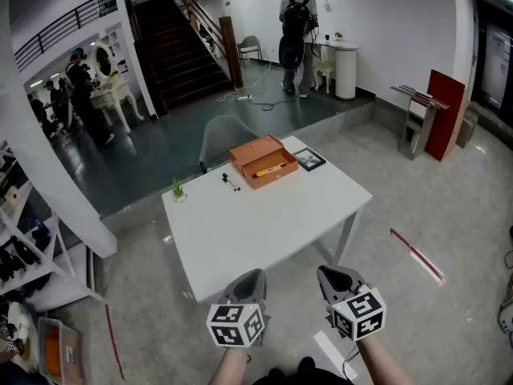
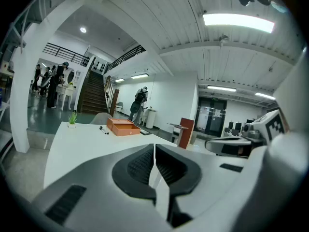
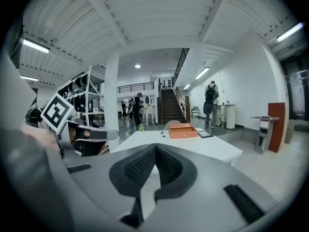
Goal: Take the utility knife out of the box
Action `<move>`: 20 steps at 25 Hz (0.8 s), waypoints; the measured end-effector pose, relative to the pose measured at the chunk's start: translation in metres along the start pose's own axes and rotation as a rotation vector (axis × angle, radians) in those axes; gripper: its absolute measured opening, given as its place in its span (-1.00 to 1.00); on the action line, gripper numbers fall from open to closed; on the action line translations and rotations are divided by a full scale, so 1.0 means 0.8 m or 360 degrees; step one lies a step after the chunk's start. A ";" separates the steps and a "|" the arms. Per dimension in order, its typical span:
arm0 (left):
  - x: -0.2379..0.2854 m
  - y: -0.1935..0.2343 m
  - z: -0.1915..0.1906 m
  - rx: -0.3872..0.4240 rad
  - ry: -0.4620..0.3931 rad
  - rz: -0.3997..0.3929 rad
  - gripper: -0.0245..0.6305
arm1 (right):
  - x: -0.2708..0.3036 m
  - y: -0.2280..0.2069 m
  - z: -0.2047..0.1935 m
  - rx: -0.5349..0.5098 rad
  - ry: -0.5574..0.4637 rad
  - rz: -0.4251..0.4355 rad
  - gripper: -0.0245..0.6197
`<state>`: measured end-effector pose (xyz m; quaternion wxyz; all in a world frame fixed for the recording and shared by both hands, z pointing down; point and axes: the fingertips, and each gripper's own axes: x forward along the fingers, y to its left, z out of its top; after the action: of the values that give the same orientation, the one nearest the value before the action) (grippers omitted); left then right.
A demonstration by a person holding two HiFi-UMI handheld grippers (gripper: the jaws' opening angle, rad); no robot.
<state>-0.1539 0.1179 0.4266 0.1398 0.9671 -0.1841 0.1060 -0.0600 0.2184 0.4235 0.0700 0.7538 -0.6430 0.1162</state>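
Observation:
An open orange box (image 1: 264,161) stands at the far side of the white table (image 1: 264,215), with a yellow utility knife (image 1: 271,169) lying inside it. The box (image 2: 123,126) (image 3: 183,130) looks small and distant in both gripper views. My left gripper (image 1: 250,283) and right gripper (image 1: 335,280) hover side by side off the table's near edge, well short of the box. Both are shut, jaws meeting with nothing between them (image 2: 154,161) (image 3: 155,163).
A small potted plant (image 1: 178,189) and a dark pen-like item (image 1: 231,182) lie left of the box; a framed picture (image 1: 309,160) sits to its right. A chair (image 1: 223,139) stands behind the table. People stand in the background, by the stairs (image 1: 180,50).

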 end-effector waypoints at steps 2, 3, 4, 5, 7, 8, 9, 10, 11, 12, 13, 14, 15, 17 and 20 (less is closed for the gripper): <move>0.000 -0.003 -0.003 0.0000 0.0007 0.0001 -0.87 | 0.000 0.000 -0.001 0.0000 0.0003 0.0004 -0.92; 0.001 -0.005 -0.004 0.0001 0.0009 0.0001 -0.87 | 0.000 -0.001 -0.002 0.0000 0.0005 0.0006 -0.92; 0.002 -0.006 -0.005 0.0001 0.0010 0.0001 -0.87 | 0.000 -0.002 -0.003 0.0001 0.0007 0.0008 -0.92; 0.004 -0.008 -0.006 0.0001 0.0010 0.0002 -0.87 | 0.001 -0.003 -0.005 0.0003 0.0008 0.0010 -0.92; 0.008 -0.009 -0.007 0.0006 0.0005 0.0005 -0.87 | 0.003 -0.006 -0.008 0.0007 0.0004 0.0014 -0.92; 0.009 -0.009 -0.006 0.0009 0.0002 0.0008 -0.87 | 0.004 -0.007 -0.008 0.0010 0.0001 0.0016 -0.92; 0.010 -0.010 -0.005 0.0011 0.0001 0.0010 -0.87 | 0.005 -0.008 -0.008 0.0015 -0.0001 0.0018 -0.92; 0.011 -0.011 -0.005 0.0012 0.0002 0.0010 -0.87 | 0.005 -0.009 -0.009 0.0020 0.0001 0.0021 -0.92; 0.013 -0.013 -0.005 0.0012 0.0004 0.0008 -0.87 | 0.004 -0.011 -0.009 0.0025 0.0005 0.0025 -0.92; 0.015 -0.015 -0.006 0.0012 0.0007 0.0004 -0.87 | 0.002 -0.012 -0.010 0.0026 0.0007 0.0029 -0.92; 0.018 -0.018 -0.007 0.0014 0.0010 0.0001 -0.87 | 0.001 -0.014 -0.011 0.0025 0.0008 0.0035 -0.92; 0.020 -0.019 -0.008 0.0017 0.0012 0.0000 -0.87 | 0.001 -0.017 -0.012 0.0023 0.0009 0.0039 -0.92; 0.022 -0.020 -0.009 0.0019 0.0014 0.0001 -0.87 | 0.001 -0.019 -0.013 0.0021 0.0008 0.0042 -0.92; 0.026 -0.022 -0.010 0.0022 0.0019 0.0003 -0.87 | 0.001 -0.025 -0.015 0.0028 0.0007 0.0040 -0.92; 0.030 -0.026 -0.015 0.0016 0.0037 0.0003 -0.87 | -0.003 -0.030 -0.021 0.0057 0.0024 0.0040 -0.92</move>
<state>-0.1254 0.1324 0.4390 0.1369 0.9663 -0.1829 0.1183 -0.0377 0.2287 0.4399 0.0600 0.7457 -0.6498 0.1344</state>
